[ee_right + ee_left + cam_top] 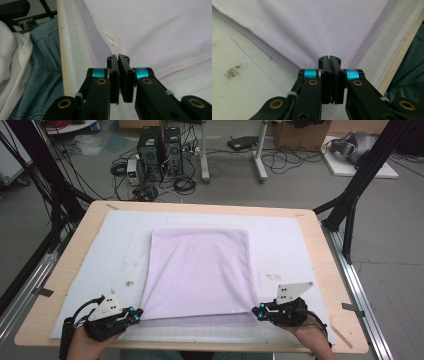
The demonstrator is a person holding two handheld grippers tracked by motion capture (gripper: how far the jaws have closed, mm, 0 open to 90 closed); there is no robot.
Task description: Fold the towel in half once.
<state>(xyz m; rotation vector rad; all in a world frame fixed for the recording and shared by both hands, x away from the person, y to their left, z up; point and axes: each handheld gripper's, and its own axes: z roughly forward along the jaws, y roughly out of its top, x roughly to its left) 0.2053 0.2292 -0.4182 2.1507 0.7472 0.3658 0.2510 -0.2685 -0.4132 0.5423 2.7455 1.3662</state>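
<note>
A pale lilac cloth, folded into a flat rectangle, lies in the middle of a white gridded mat. My left gripper lies low at the cloth's near left corner. In the left gripper view the two stitched hems of the cloth run together right at my left gripper, whose jaws are pressed together on that corner. My right gripper is at the near right corner. Its jaws pinch the cloth at my right gripper, just below a small white label.
The mat covers a light wooden table whose near edge runs just behind both hands. The person's blue jeans sit below that edge. Black frame legs stand at both sides, and computers and cables are on the floor beyond.
</note>
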